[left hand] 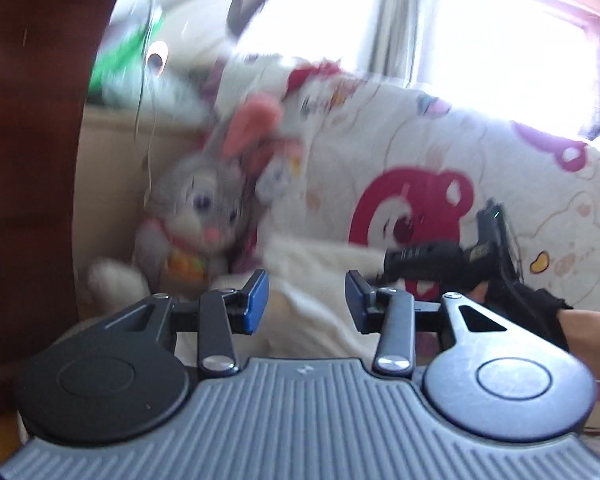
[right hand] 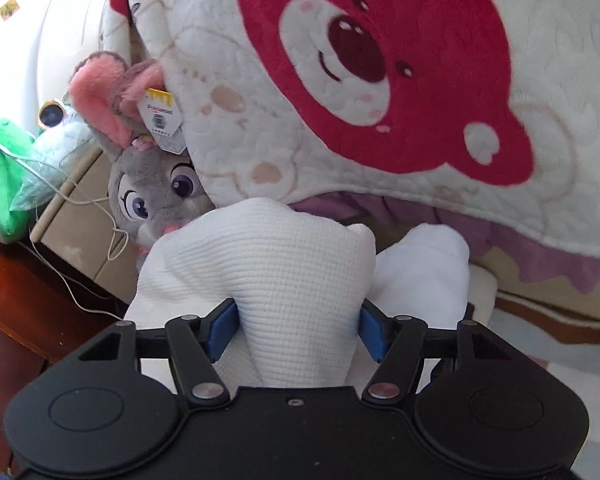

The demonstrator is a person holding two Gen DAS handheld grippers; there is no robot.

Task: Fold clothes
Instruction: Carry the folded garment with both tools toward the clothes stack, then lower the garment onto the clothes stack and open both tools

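Note:
A white waffle-knit garment (right hand: 268,264) is bunched up between the blue pads of my right gripper (right hand: 296,332), which is shut on a thick fold of it. Another white fold (right hand: 424,268) lies just to its right. In the blurred left wrist view the same cream-white garment (left hand: 316,276) lies crumpled ahead of my left gripper (left hand: 306,304), whose jaws stand open with nothing between them. The right gripper (left hand: 392,262) reaches in from the right and meets the cloth's edge, held by a black-gloved hand (left hand: 540,304).
A cream blanket with a red bear print (right hand: 380,60) hangs close behind the garment. A grey plush rabbit (right hand: 156,192) sits left of it beside a beige box (right hand: 84,216), white cables and a green bag (right hand: 8,184). Dark wooden furniture (left hand: 28,160) stands at the left.

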